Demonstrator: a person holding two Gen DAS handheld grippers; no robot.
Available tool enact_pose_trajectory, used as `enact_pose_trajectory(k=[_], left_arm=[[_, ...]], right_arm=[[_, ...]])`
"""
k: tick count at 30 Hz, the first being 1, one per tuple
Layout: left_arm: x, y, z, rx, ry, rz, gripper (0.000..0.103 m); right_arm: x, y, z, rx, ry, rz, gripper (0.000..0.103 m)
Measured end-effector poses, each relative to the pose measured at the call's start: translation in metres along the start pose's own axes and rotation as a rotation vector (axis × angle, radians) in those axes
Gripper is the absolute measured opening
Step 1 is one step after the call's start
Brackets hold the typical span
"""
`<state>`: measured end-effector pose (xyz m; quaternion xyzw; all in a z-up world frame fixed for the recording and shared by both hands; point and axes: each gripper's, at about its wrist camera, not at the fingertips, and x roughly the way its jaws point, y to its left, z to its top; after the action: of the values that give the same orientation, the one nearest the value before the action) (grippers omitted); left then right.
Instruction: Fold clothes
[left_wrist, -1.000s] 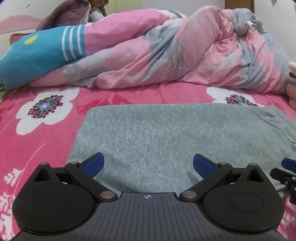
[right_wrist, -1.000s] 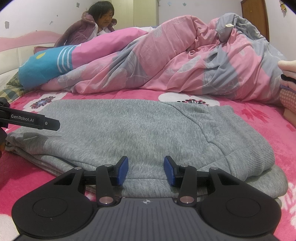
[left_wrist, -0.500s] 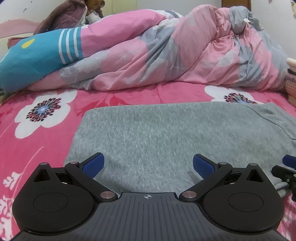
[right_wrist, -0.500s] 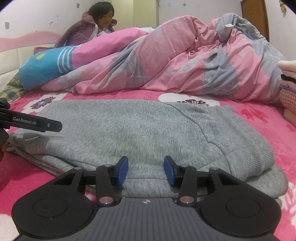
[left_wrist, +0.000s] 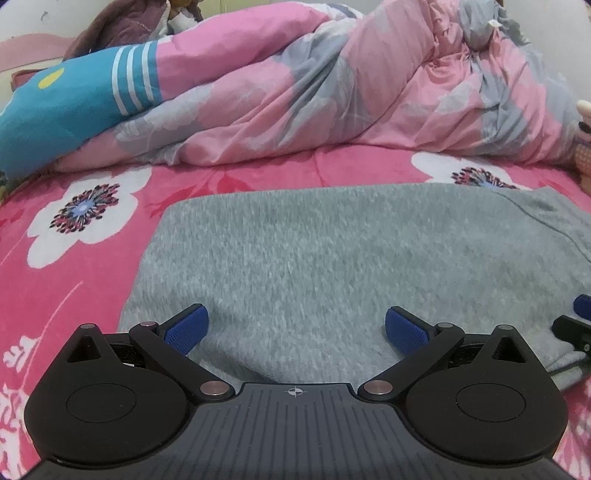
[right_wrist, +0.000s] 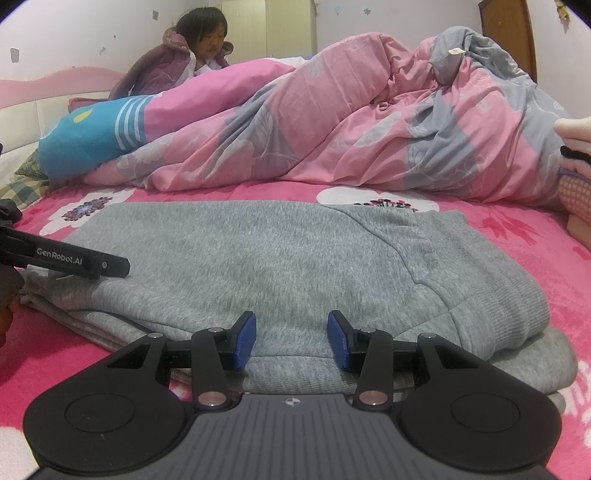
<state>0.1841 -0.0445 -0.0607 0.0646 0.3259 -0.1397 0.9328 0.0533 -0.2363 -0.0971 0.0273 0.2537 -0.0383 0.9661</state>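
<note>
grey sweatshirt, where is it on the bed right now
The grey sweatshirt lies folded on the pink floral bedspread in front of both cameras, on the near side of the heaped pink and grey duvet.

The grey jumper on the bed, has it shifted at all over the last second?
No. In the right wrist view the grey jumper lies folded with its far edge just below the same white flower on the pink bedspread.

The left gripper (left_wrist: 296, 330) stands wide open over the near edge of the grey garment (left_wrist: 332, 266), which lies flat on the pink sheet (left_wrist: 66, 280). Behind the garment is a crumpled quilt (left_wrist: 332, 92). At the garment's right edge, the right gripper's tip (left_wrist: 576, 325) shows.
</note>
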Motion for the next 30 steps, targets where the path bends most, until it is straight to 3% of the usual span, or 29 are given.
enact_pose_trajectory(k=[18, 22, 30], left_arm=[[0.005, 0.006, 0.001, -0.043, 0.045, -0.012, 0.103], [0.005, 0.007, 0.002, -0.056, 0.058, -0.012, 0.103], [0.006, 0.009, 0.003, -0.071, 0.069, -0.015, 0.103]], right_arm=[[0.0, 0.001, -0.001, -0.002, -0.004, -0.001, 0.046], [-0.005, 0.008, 0.008, -0.031, 0.011, -0.028, 0.046], [0.003, 0.031, 0.041, -0.024, -0.035, 0.026, 0.047]])
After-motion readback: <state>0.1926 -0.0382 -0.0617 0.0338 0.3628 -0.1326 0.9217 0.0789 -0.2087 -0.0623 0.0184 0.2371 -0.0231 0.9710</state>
